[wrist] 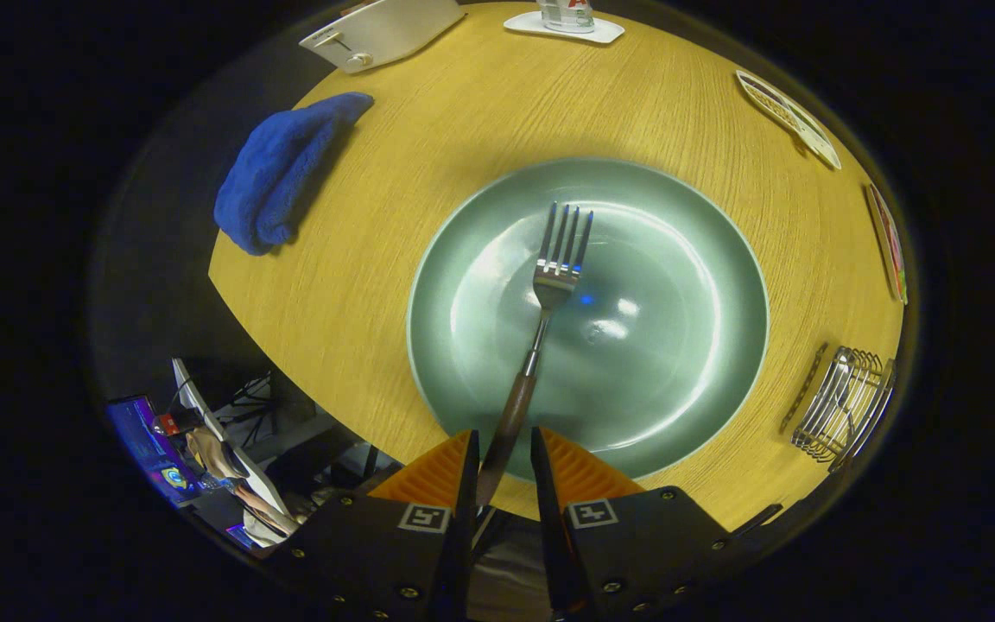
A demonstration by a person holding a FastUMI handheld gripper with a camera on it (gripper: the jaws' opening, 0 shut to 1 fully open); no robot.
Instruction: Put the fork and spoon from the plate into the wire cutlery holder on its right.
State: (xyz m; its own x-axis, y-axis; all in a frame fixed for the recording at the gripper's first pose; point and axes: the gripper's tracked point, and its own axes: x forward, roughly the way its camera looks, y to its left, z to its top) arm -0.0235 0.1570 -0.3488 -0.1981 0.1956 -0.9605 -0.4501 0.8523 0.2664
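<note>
Hand-held gripper [504,449] narrowed around fork [541,337] handle; handle sits between the fingers, left one looks touching, right contact can't tell. Fork w/ brown handle, metal tines pointing ahead, over middle of green plate [705,242]. Plate on wooden bench [428,155]. Wire cutlery holder [843,406] on bench right of plate, near bench edge. Blue cloth [282,173] left of plate, well apart. White device [381,30] and small white tray [562,26] at far side.
</note>
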